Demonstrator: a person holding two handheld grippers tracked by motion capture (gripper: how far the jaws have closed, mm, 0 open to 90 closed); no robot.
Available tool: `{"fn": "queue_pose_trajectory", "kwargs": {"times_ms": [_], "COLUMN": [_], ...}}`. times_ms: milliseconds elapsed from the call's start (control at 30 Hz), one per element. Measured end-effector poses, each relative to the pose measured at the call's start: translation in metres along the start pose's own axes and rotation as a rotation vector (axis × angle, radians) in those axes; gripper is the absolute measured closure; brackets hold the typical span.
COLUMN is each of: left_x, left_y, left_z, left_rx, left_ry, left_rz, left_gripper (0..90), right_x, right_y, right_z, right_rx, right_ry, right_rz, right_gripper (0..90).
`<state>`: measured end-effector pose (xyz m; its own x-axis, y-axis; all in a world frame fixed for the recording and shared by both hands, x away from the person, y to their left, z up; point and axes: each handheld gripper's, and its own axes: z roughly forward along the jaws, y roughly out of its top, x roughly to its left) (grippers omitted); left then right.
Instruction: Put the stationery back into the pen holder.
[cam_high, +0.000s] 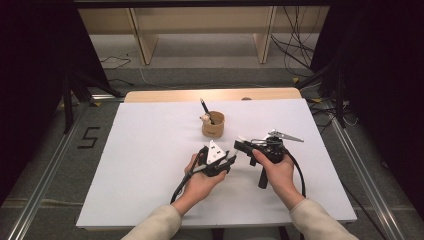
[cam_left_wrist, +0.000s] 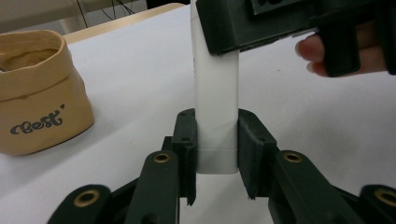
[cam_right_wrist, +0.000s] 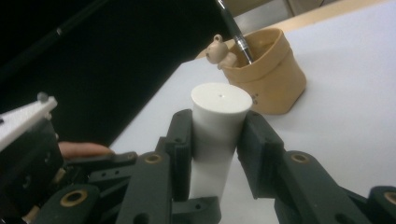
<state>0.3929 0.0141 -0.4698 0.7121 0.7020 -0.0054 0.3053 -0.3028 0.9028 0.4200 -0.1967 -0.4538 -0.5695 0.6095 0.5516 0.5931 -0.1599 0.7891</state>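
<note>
The left gripper (cam_high: 222, 161) is clamping its jaws tight on the lower end of a white tube (cam_left_wrist: 216, 100), pads pressed against both sides. In the right gripper view, the right gripper (cam_right_wrist: 215, 135) is closing its two pads against the sides of the tube's upper end, just below the flat round cap; the left pad is lying against the tube, the right one is meeting its edge. Both tools are holding the tube between them above the white table (cam_high: 150, 150), just in front of the tan paper pot (cam_high: 213, 125). Inside that pot a black pen (cam_right_wrist: 236, 32) is leaning, and a small bear figure (cam_right_wrist: 218, 50) is perching on the pot's rim beside the pen.
</note>
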Motion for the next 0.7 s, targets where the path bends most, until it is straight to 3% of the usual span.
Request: {"fn": "queue_pose_trajectory", "kwargs": {"times_ms": [100, 167, 267, 400, 500, 633, 700], "left_x": [0.0, 0.0, 0.002, 0.007, 0.013, 0.027, 0.034], "left_y": [0.0, -0.001, -0.002, -0.007, -0.015, -0.028, -0.035], "left_z": [0.002, 0.0, -0.007, -0.021, -0.034, -0.056, -0.068], "left_rx": [0.012, 0.023, 0.038, 0.076, 0.112, 0.135, 0.138], "left_ry": [-0.001, 0.006, 0.015, 0.016, 0.042, 0.039, 0.069], "left_rz": [0.014, 0.044, 0.052, 0.044, 0.052, 0.012, 0.007], "left_gripper": [68.6, 59.9, 51.9, 44.0, 37.7, 30.9, 27.8], "right_x": [0.005, 0.009, 0.012, 0.014, 0.015, 0.017, 0.017], "right_y": [0.001, 0.001, 0.002, 0.005, 0.008, 0.015, 0.019], "right_z": [0.0, 0.001, 0.004, 0.008, 0.012, 0.017, 0.02], "right_rx": [0.013, 0.019, 0.022, 0.017, 0.016, 0.005, -0.002], "right_ry": [-0.022, -0.047, -0.071, -0.093, -0.11, -0.126, -0.133], "right_rz": [-0.086, -0.151, -0.216, -0.264, -0.294, -0.328, -0.339], "right_gripper": [67.2, 67.1, 67.1, 67.2, 67.2, 67.1, 67.2]}}
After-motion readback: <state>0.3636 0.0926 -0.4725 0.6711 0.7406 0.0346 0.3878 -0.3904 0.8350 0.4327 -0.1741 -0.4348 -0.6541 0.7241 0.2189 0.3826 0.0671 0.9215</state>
